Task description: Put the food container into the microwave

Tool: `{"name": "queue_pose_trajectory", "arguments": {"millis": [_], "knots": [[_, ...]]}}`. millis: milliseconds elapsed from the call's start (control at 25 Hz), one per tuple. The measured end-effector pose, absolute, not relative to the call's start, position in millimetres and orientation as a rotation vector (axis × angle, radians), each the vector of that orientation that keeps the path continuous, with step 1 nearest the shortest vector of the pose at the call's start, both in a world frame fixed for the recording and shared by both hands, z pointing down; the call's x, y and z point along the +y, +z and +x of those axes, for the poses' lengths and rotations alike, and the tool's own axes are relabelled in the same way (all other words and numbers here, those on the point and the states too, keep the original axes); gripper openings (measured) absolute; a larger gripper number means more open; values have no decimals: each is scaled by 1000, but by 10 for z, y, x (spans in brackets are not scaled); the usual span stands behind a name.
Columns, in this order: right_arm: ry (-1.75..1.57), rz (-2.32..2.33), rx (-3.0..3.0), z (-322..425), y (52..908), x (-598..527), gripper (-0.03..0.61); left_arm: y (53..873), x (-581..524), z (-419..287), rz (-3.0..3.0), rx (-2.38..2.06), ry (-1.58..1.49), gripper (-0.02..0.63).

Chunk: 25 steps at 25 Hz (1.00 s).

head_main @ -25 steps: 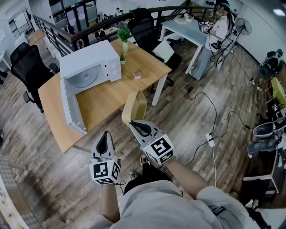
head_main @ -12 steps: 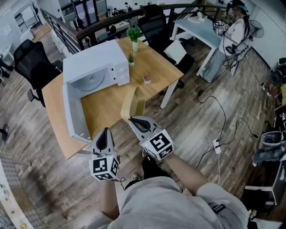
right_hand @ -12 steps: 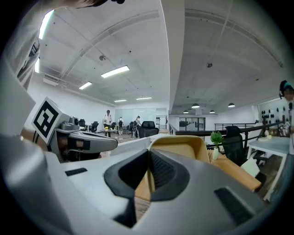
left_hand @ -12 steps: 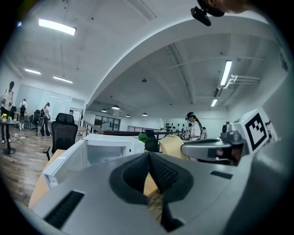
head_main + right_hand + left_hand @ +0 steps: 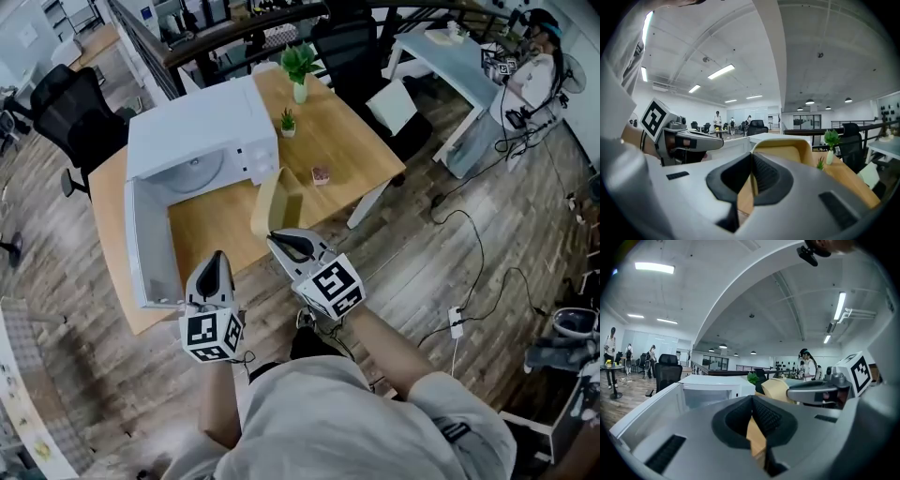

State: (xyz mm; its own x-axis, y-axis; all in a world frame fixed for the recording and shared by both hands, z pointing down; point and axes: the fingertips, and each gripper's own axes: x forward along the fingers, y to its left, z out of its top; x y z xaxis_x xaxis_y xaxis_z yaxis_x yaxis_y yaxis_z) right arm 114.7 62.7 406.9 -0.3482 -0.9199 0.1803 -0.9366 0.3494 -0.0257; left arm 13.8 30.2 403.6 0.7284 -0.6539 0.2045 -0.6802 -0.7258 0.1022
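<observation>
Setting: Open-plan office with a grey wood-plank floor [image 5: 441, 253], seen from above the person's own shoulders.
Tabletop: a light wooden rectangular table [image 5: 352, 150] stands ahead of the person, with a black office chair [image 5: 70, 117] beyond its left edge.
Microwave: a white box-shaped microwave oven [image 5: 202, 127] occupies the left half of the tabletop. Its white door [image 5: 145, 244] hangs wide open along the left edge toward the near-left corner, and the turntable shows inside the cavity.
Container: a tan, round-cornered food container [image 5: 278, 200] is held tipped up on its side over the near edge of the tabletop. It is just right of the open cavity and outside the oven.
Right gripper: the grey two-jaw right gripper [image 5: 284, 242] is clamped on the container's near wall, which runs up between its ribbed pads in the right gripper view.
Left gripper: the grey left gripper [image 5: 216, 269] hovers just off the near edge, beside the open door. Its jaws are pressed together with nothing between them.
Also on the table: a leafy green plant in a white vase [image 5: 299, 67] stands near the far edge, a smaller green plant in a white pot [image 5: 288, 122] sits beside the oven's right side, and a small pink object [image 5: 321, 175] lies toward the right edge.
Background: a person [image 5: 534, 66] stands by a pale blue desk [image 5: 450, 56] well apart, at the far right.
</observation>
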Motion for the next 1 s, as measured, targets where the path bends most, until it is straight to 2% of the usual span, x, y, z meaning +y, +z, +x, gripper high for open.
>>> {"name": "queue_pose_trajectory", "arguments": {"millis": [440, 1000], "knots": [[231, 1417, -2620, 1054, 4339, 244, 15, 4249, -24, 216, 2648, -1255, 298, 12], [237, 1156, -2675, 626, 4585, -297, 15, 4662, -619, -187, 2492, -1399, 320, 12]]}}
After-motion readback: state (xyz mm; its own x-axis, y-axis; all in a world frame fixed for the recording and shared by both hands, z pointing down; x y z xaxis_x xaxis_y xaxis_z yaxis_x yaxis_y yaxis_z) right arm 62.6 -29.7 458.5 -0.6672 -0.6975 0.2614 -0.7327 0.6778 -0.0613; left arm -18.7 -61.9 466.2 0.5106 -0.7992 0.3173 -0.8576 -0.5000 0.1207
